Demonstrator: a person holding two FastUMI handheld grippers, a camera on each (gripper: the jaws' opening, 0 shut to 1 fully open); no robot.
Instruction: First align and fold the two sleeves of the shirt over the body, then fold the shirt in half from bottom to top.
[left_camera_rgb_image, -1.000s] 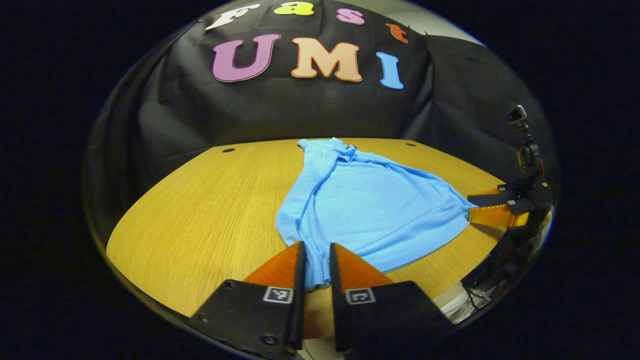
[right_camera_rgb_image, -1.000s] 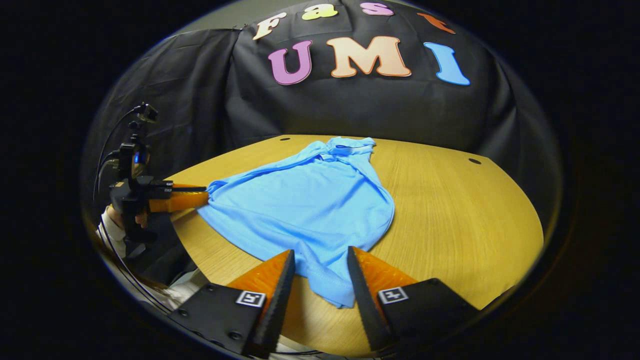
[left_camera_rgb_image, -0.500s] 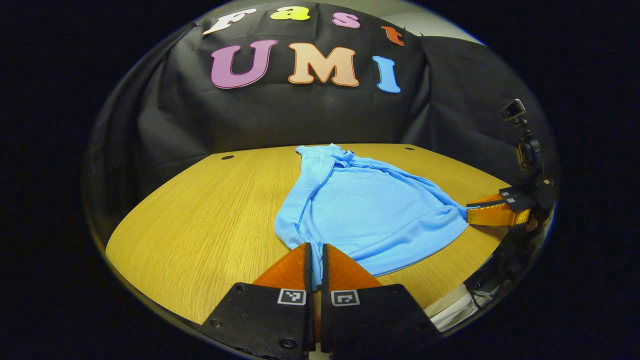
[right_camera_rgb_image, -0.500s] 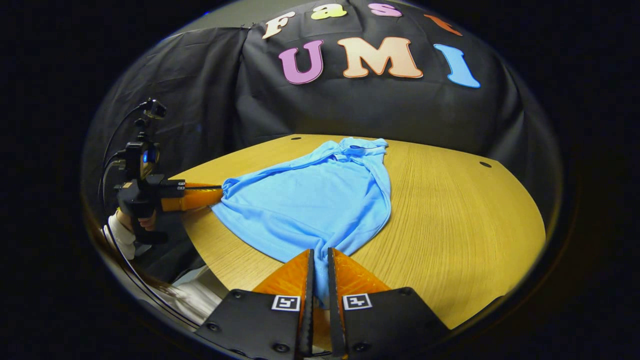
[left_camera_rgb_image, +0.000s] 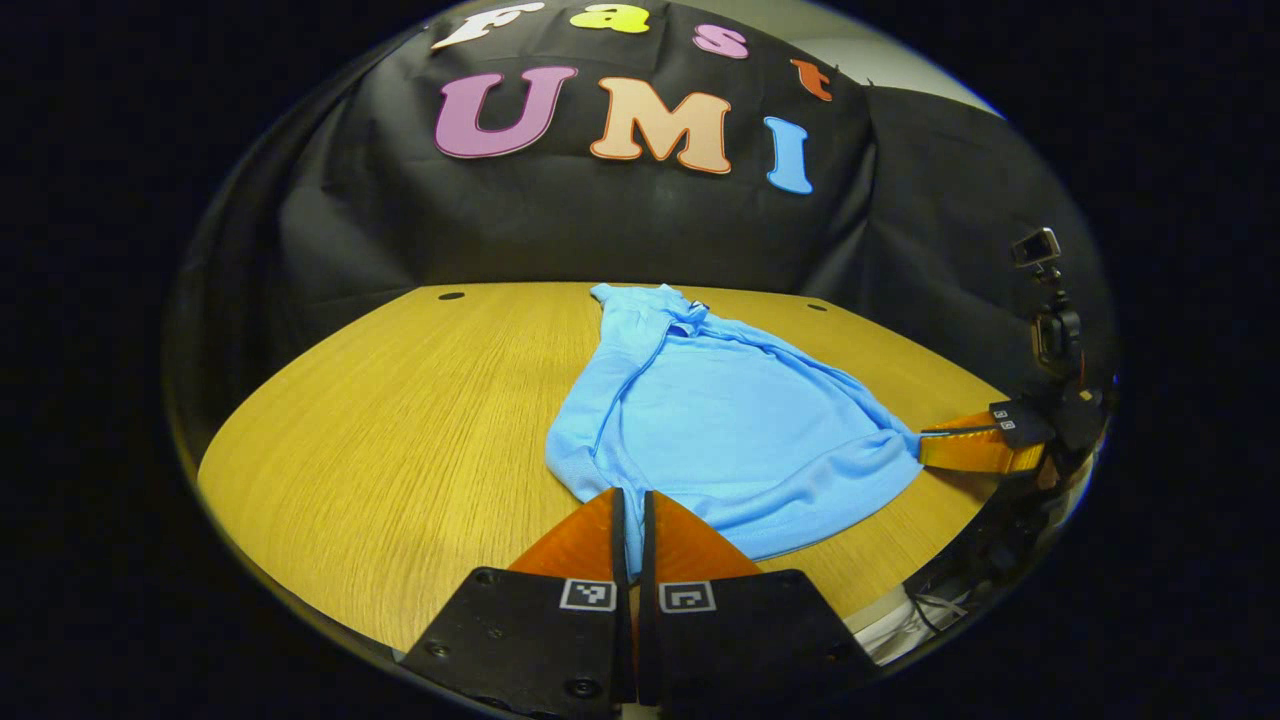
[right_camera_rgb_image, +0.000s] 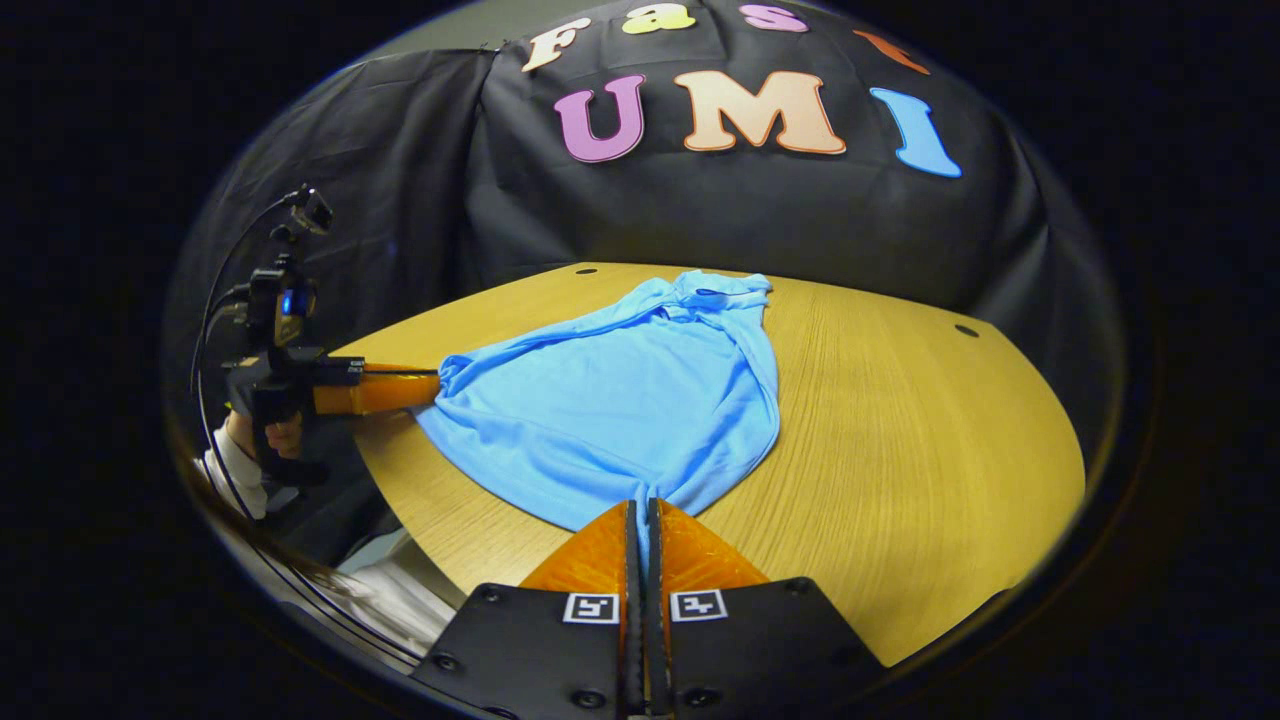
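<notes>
On the wooden table the blue shirt lies with its collar toward the booth wall at twelve o'clock and its hem toward the near edge at six o'clock; the sides look folded in over the body, so the step in hand is judged to be the bottom-to-top fold. In the left gripper view, the left gripper has its jaws pressed together on the hem corner nearest it, a sliver of blue cloth pinched between them. At about three o'clock in that view the right gripper grips the opposite hem corner. In the right gripper view the same holds: its own jaws are closed on cloth at six o'clock, and the left gripper shows at nine o'clock, held by a hand, nipping its corner. To do this well, lift both corners together to equal height, keep the hem taut between them, carry it straight toward the collar, and lay it down square. Uneven lifting would likely skew the fold or drag the tucked sides loose.
</notes>
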